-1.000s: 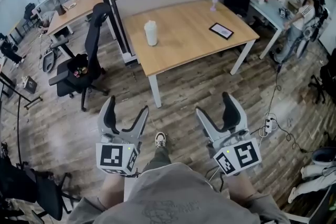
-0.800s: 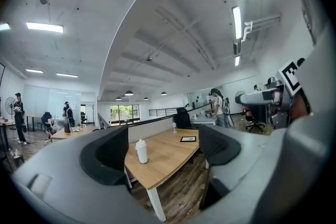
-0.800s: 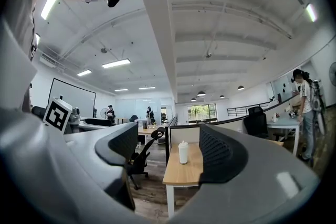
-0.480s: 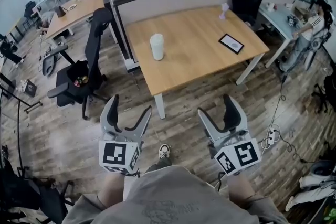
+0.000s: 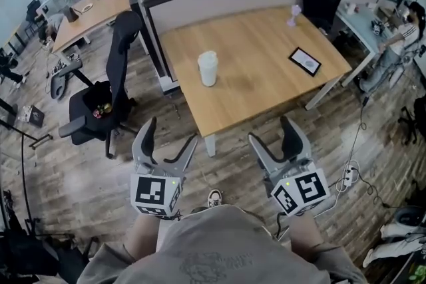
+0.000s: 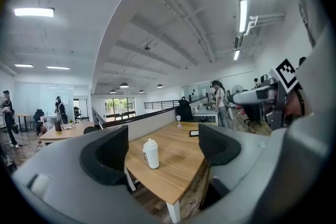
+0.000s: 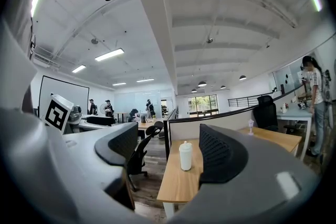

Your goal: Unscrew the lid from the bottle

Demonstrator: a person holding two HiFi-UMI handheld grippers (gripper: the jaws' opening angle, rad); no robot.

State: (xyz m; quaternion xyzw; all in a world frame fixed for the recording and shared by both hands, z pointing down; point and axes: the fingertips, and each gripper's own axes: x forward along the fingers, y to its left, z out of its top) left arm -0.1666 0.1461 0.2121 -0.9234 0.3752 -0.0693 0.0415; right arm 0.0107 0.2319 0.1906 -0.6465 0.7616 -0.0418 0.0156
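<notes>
Standing upright on the light wooden desk [image 5: 266,86], the white bottle [image 5: 208,70] carries its lid [image 5: 208,56] on top, near the desk's left side and back from the corner that points toward the person. Both grippers hang over the wood-plank floor [image 5: 86,163], short of that corner and well apart from the bottle, which lies ahead of them and roughly between their lines. The left gripper [image 5: 171,133] has its jaws spread wide with nothing between them. In the left gripper view the bottle shows far off in the gap between the dark pads [image 6: 107,157], closer to the left-hand one. The right gripper [image 5: 273,132] is likewise spread and empty. In the right gripper view the bottle appears in the gap just left of the right-hand pad, again at a distance and touching neither pad. Each gripper points about level toward the desk, with its marker cube turned up toward the head camera. A dark tablet [image 5: 305,61] lies flat on the desk's right part, well apart from the bottle. A grey partition [image 5: 219,0] runs along the desk's far edge, and a black office chair [image 5: 120,56] stands on the floor to the desk's left. One shoe [image 5: 214,197] of the person shows between the two grippers.
</notes>
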